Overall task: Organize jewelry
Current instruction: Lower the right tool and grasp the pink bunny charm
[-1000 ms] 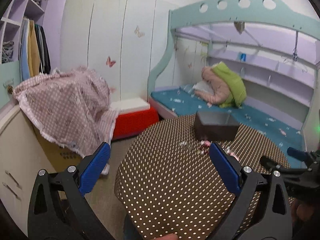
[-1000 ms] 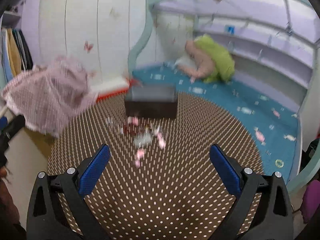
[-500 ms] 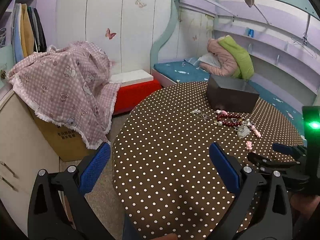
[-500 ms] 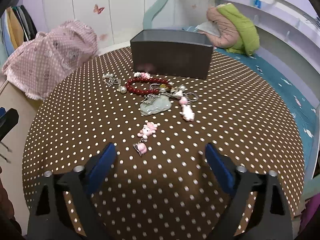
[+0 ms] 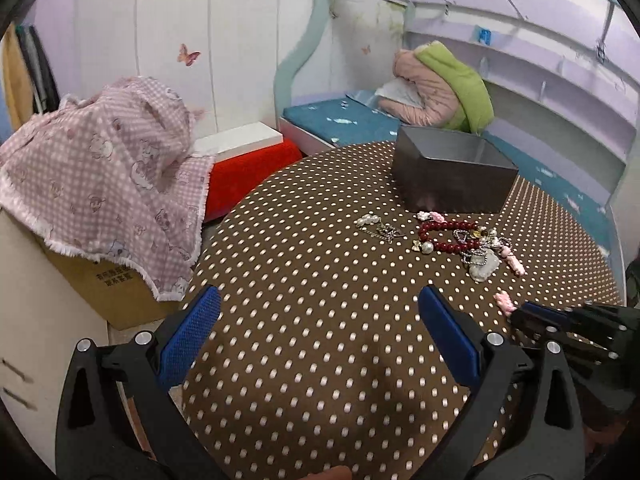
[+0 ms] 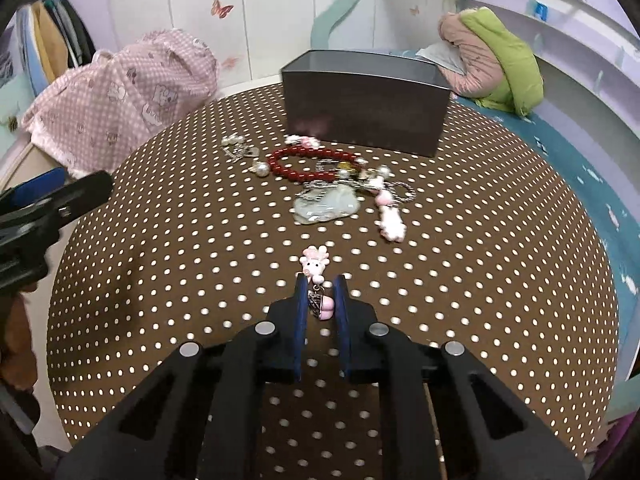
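Observation:
Jewelry lies on a round brown polka-dot table (image 6: 200,280) in front of a dark grey open box (image 6: 362,102): a red bead bracelet (image 6: 308,164), a pale jade pendant (image 6: 326,208), a pink charm (image 6: 390,220) and pearl pieces (image 6: 240,148). My right gripper (image 6: 320,286) is closed around a small pink pig charm (image 6: 316,266) on the table; it also shows in the left wrist view (image 5: 505,303). My left gripper (image 5: 320,316) is open and empty above the table's near left side. The box (image 5: 452,172) and bracelet (image 5: 448,234) show there too.
A cardboard box under a pink checked cloth (image 5: 100,184) stands left of the table. A red and white stool (image 5: 244,160) and a bunk bed with a blue mattress (image 5: 344,124) lie behind. A pink and green coat (image 5: 440,88) lies on the bed.
My right gripper has dropped toward the table and closed from wide open onto the pink pig charm. My left gripper has tilted down toward the table and stays open.

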A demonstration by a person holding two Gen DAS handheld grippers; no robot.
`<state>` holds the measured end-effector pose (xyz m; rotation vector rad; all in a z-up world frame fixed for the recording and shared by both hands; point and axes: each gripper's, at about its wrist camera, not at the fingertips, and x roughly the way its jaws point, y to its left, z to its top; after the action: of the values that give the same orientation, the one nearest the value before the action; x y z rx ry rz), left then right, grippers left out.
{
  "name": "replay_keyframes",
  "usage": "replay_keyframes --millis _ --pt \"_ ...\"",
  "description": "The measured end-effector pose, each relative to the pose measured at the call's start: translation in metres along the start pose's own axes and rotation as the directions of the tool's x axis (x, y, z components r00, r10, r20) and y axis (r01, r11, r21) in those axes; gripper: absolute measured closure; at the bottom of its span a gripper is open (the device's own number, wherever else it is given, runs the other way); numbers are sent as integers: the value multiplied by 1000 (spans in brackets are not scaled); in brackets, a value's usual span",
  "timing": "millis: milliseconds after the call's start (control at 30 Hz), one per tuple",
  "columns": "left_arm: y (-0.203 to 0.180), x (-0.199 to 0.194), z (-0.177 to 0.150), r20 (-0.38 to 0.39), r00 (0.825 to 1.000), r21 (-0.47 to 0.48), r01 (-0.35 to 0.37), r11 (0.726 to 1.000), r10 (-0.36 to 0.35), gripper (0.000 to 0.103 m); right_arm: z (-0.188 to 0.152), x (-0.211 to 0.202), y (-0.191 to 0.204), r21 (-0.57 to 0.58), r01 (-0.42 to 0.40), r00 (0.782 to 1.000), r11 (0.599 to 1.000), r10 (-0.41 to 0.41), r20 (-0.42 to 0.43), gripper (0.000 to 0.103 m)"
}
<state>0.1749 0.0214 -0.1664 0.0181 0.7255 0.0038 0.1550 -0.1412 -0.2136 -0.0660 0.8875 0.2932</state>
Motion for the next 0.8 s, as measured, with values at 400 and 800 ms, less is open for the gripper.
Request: replay_keyframes --millis 400,800 --pt "-20 99 49 -111 992 160 -41 986 59 5 6 -2 -10 24 -78 997 997 78 1 91" --pt "-17 140 67 -197 968 132 181 975 -153 54 9 0 -19 49 -94 996 994 94 -5 91"
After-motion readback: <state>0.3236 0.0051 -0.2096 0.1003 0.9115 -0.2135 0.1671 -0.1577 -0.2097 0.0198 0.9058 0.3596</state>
